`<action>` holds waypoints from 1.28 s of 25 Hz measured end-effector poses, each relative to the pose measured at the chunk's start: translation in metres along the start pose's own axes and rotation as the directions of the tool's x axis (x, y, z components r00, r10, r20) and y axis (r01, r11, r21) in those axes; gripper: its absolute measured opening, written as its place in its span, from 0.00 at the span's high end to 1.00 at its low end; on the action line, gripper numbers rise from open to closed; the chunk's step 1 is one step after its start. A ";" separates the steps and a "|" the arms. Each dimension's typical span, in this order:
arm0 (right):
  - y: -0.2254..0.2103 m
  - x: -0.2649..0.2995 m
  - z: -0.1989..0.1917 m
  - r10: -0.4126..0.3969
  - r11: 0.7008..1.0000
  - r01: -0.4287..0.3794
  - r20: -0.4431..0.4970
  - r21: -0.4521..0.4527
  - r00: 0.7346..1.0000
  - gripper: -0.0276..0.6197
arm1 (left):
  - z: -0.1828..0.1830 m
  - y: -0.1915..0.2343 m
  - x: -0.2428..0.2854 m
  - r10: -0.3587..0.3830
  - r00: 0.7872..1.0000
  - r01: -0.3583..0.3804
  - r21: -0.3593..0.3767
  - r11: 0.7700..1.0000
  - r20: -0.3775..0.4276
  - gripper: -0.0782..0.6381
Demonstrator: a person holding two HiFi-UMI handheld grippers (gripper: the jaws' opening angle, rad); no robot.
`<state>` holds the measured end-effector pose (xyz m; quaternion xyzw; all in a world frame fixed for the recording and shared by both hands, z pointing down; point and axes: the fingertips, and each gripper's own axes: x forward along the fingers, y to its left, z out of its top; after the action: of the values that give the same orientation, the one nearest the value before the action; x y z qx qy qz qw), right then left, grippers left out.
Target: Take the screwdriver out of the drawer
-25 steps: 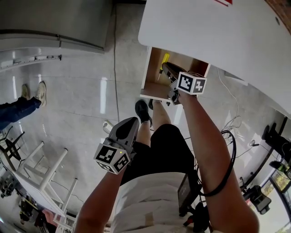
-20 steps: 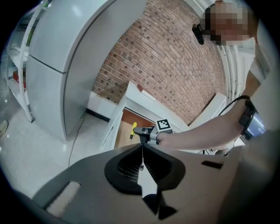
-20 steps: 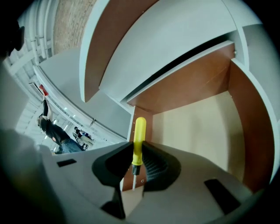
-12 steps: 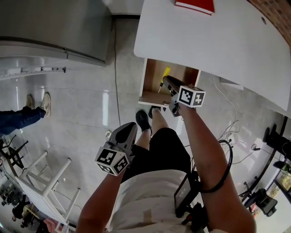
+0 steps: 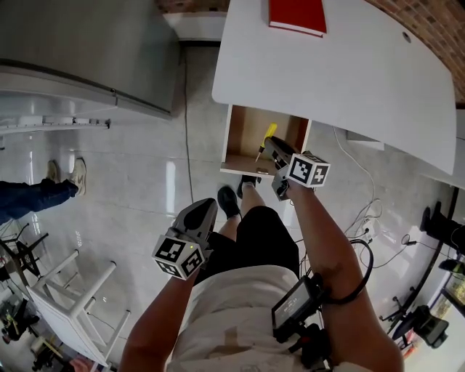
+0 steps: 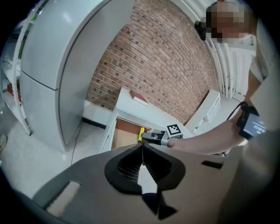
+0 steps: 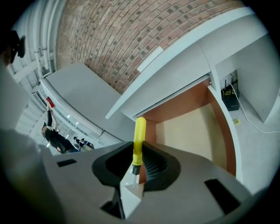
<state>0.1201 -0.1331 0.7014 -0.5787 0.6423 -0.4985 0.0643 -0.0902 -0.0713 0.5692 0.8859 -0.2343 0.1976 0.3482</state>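
My right gripper [image 7: 136,165] clenched the screwdriver [image 7: 139,136], handle toward twelve o'clock, seemingly clear of the drawer [image 7: 197,127]; my left gripper [image 6: 142,149] was closed, empty.

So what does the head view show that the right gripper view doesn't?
Only the head view: the red book on the white table, and the left gripper. Only the right gripper view: up close, the right gripper clamped on the screwdriver by its yellow handle, metal shaft poking down. Both: the screwdriver and the open drawer.

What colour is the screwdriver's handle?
The screwdriver handle is yellow, clearest in the right gripper view.
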 end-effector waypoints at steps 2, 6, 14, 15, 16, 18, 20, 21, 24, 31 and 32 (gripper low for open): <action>0.005 -0.007 0.003 0.002 1.000 -0.002 0.011 0.002 1.000 0.87 | 0.004 -0.002 -0.002 -0.003 1.000 0.003 0.007 1.000 0.002 0.88; 0.013 -0.027 0.007 0.019 1.000 -0.019 0.027 0.014 0.999 0.87 | 0.011 -0.014 -0.006 -0.008 1.000 0.008 0.018 1.000 0.003 0.88; 0.029 -0.050 0.022 0.037 0.998 -0.040 0.084 0.041 0.996 0.87 | 0.024 -0.021 -0.010 -0.012 1.000 0.011 0.051 0.999 0.011 0.88; 0.031 -0.053 0.023 0.037 0.998 -0.041 0.090 0.045 0.995 0.87 | 0.025 -0.022 -0.011 -0.012 1.000 0.012 0.052 0.999 0.012 0.88; 0.033 -0.055 0.025 0.039 0.998 -0.044 0.097 0.048 0.995 0.87 | 0.026 -0.021 -0.011 -0.013 1.000 0.012 0.053 0.999 0.015 0.88; 0.039 -0.059 0.028 0.044 0.997 -0.050 0.112 0.054 0.993 0.87 | 0.029 -0.021 -0.012 -0.018 1.000 0.017 0.058 0.998 0.017 0.88; 0.046 -0.066 0.031 0.051 0.997 -0.059 0.128 0.057 0.990 0.87 | 0.033 -0.022 -0.014 -0.024 1.000 0.023 0.065 0.998 0.019 0.88; 0.050 -0.070 0.033 0.055 0.996 -0.064 0.135 0.057 0.989 0.87 | 0.035 -0.023 -0.015 -0.026 0.999 0.025 0.069 0.997 0.020 0.88; 0.058 -0.080 0.039 0.064 0.996 -0.074 0.154 0.058 0.986 0.87 | 0.043 -0.025 -0.016 -0.032 0.999 0.030 0.084 0.996 0.025 0.88; 0.082 -0.103 0.053 0.079 0.996 -0.087 0.199 0.031 0.977 0.87 | 0.057 -0.029 -0.022 -0.047 0.998 0.043 0.109 0.993 0.036 0.88; 0.085 -0.107 0.056 0.075 0.996 -0.081 0.206 0.021 0.976 0.87 | 0.059 -0.030 -0.023 -0.049 0.998 0.045 0.112 0.993 0.037 0.88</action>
<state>0.1341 -0.0925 0.5601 -0.6002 0.6470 -0.4429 0.1582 -0.0814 -0.0874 0.5020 0.9130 -0.2089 0.1843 0.2980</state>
